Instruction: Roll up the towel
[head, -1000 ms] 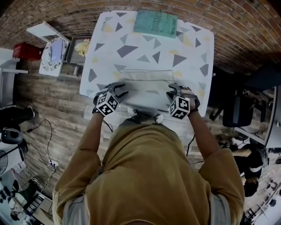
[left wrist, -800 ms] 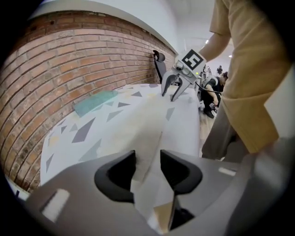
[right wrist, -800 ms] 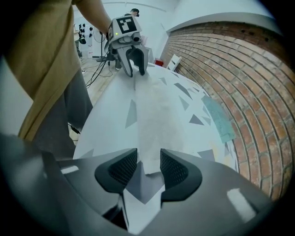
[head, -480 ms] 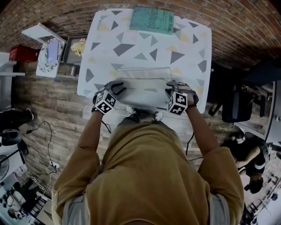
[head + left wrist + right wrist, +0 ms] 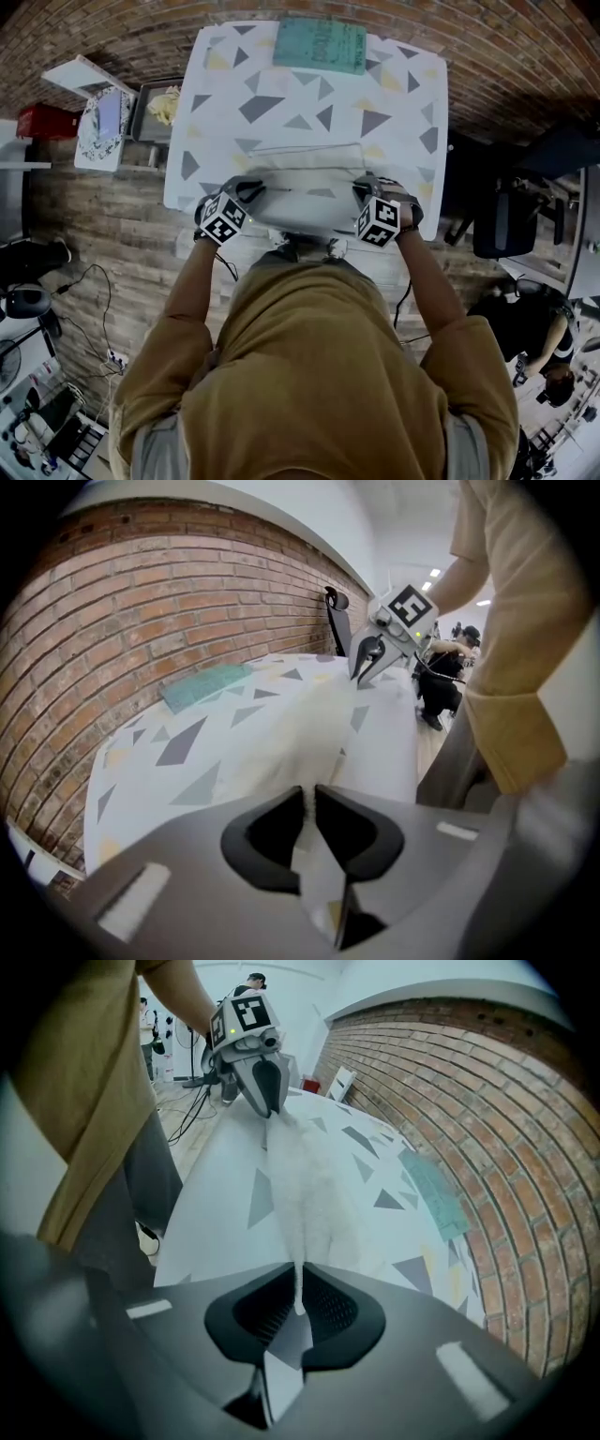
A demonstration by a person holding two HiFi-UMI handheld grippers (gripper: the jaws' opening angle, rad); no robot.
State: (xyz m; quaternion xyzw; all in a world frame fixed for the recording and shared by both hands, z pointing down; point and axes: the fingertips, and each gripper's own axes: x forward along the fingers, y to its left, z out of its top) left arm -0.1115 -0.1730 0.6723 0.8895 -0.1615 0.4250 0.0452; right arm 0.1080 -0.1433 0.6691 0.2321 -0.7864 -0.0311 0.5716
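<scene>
- At the near edge of the table (image 5: 281, 89), both grippers stand where they were a second ago, but their jaws are narrower.
- The left gripper (image 5: 309, 803) is closing on the near-left corner of the white towel (image 5: 305, 183), with cloth between its jaws.
- The right gripper (image 5: 298, 1288) is clamped on the near-right corner.
- The towel lies flat, stretching away from both.

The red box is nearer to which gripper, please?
Left. The left gripper, jaws closing on the towel, is toward the red box; the right gripper holds its other end.
</scene>
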